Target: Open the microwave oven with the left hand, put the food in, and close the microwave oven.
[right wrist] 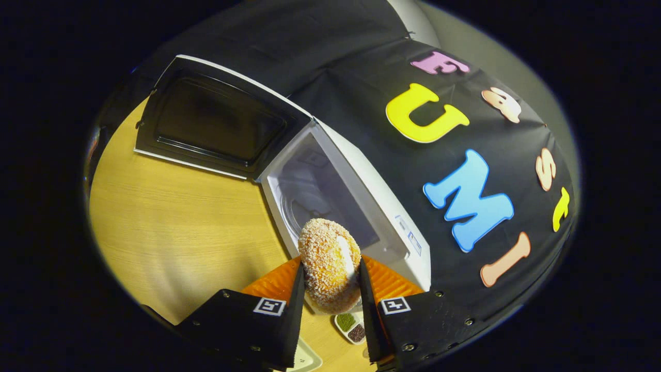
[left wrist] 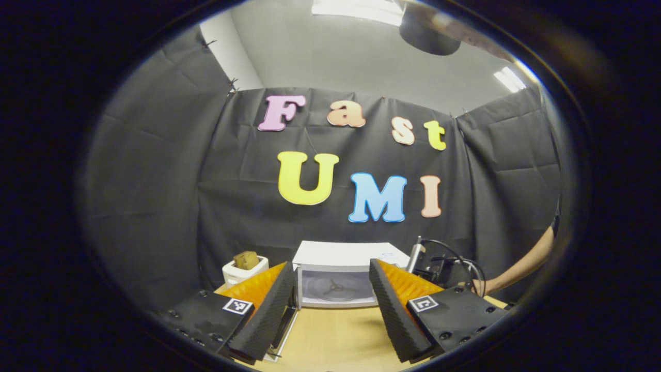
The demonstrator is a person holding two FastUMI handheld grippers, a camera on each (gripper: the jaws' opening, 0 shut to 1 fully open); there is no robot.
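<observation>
Item: bun (right wrist: 330,266), gripped in my right tongs (right wrist: 329,289) just before the microwave (right wrist: 361,206), door (right wrist: 217,119) swung open over the table (right wrist: 170,227) for loading; my left tongs (left wrist: 333,305) spread, empty, held back.

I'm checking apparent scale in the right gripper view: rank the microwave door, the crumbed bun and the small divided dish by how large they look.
1. Microwave door
2. Crumbed bun, enlarged by nearness
3. Small divided dish, partly hidden
</observation>
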